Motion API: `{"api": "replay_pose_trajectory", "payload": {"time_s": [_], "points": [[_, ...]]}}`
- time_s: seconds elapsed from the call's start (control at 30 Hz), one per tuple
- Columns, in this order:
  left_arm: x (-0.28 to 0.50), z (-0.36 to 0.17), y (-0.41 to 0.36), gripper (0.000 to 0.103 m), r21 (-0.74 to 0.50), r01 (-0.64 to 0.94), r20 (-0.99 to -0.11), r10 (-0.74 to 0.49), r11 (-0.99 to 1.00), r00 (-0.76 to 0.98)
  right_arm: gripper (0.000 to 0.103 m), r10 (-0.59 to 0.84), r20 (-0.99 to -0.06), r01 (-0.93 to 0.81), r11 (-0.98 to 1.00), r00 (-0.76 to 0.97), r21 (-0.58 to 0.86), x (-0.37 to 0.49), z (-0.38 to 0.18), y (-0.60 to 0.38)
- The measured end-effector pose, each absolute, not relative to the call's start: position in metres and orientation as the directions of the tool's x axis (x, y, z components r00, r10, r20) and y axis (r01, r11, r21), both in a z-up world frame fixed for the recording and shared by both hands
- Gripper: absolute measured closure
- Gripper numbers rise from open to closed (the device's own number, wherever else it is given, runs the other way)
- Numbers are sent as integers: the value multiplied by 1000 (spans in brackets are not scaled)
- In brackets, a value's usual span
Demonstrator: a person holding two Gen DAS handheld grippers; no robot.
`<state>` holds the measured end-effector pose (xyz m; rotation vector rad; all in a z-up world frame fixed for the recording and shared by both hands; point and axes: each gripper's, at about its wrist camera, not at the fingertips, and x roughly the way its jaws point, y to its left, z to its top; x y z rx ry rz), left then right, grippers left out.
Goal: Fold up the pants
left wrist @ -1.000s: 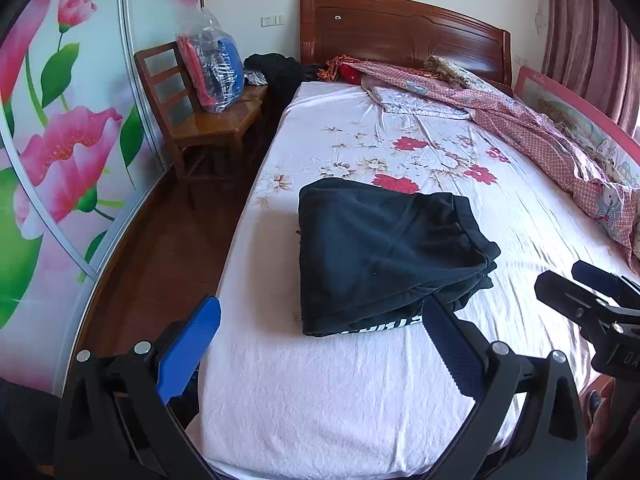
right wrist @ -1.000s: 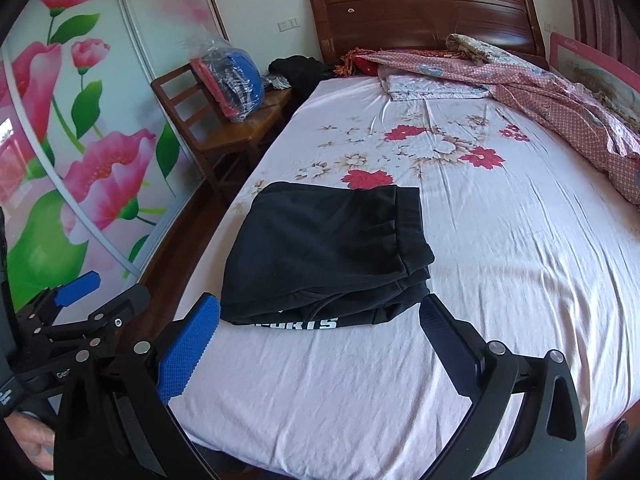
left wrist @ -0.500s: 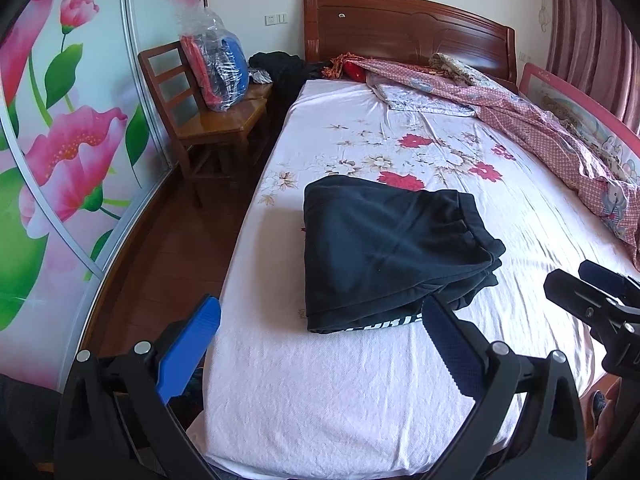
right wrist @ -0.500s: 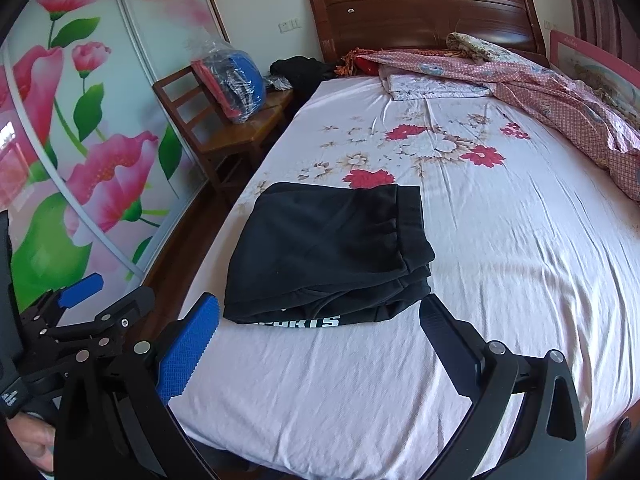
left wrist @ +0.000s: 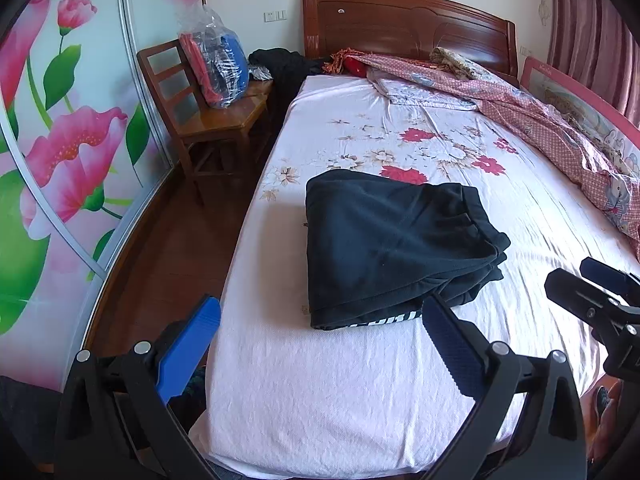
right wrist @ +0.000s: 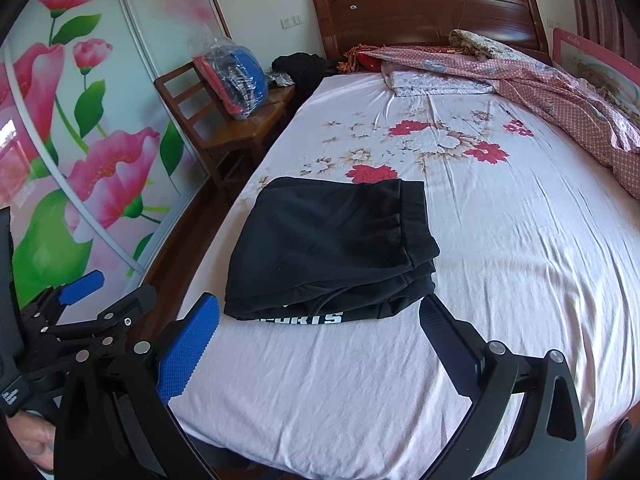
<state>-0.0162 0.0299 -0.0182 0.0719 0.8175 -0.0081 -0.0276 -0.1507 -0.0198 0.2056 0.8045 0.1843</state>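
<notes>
pants (left wrist: 392, 240) sit folded in a compact stack near the bed's (left wrist: 360, 400) foot, left of centre. left tool (left wrist: 320, 344) and right tool (right wrist: 318, 342) both spread wide, empty, hanging short of the stack. looks like final step done; next: at most square the edges.

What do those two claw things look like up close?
Each claw is a black frame with silver round bolts and two long flat fingers. On the left claw one finger is bright blue and the other dark navy, both bumpy-textured. The right claw looks the same.
</notes>
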Motion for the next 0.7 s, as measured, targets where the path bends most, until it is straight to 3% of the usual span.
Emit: {"api": "replay_pose_trajectory", "payload": {"time_s": [0.5, 0.7], "points": [[-14, -26, 30, 2, 92, 6, -742, 65, 996, 668, 3, 261, -693, -104, 960, 672, 261, -27, -28, -146], [-18, -21, 38, 2, 21, 11, -723, 8, 1000, 691, 3, 285, -689, -135, 955, 667, 264, -29, -34, -141]]}}
